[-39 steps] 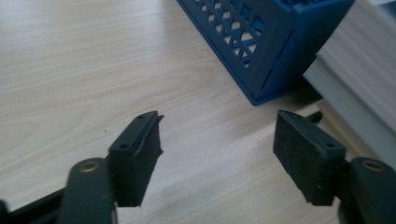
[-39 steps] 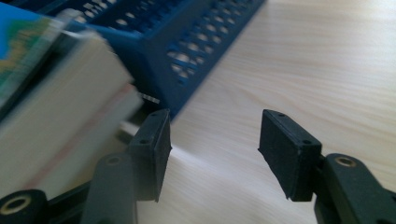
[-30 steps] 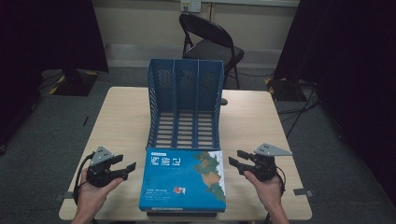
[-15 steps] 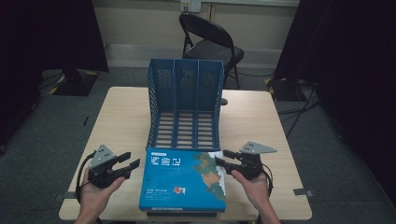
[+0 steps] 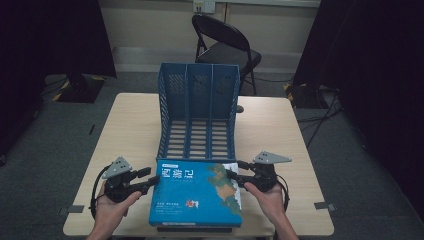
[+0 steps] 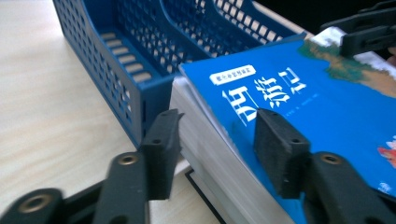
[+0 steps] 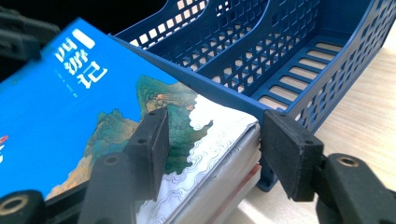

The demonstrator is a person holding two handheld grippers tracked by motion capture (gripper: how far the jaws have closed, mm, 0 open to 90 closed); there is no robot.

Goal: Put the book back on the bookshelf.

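Now both hands reach inward: the left gripper and right gripper each straddle an edge of the blue book, jaws spread, not yet clamped.

High view looks down; gripper views closely share the book.

We count one blue book on top of a stack, with at least one more book beneath it; the full number is hidden. There is one blue file rack with three compartments, one counter, one folding chair, and two hand-held grippers: left, right.
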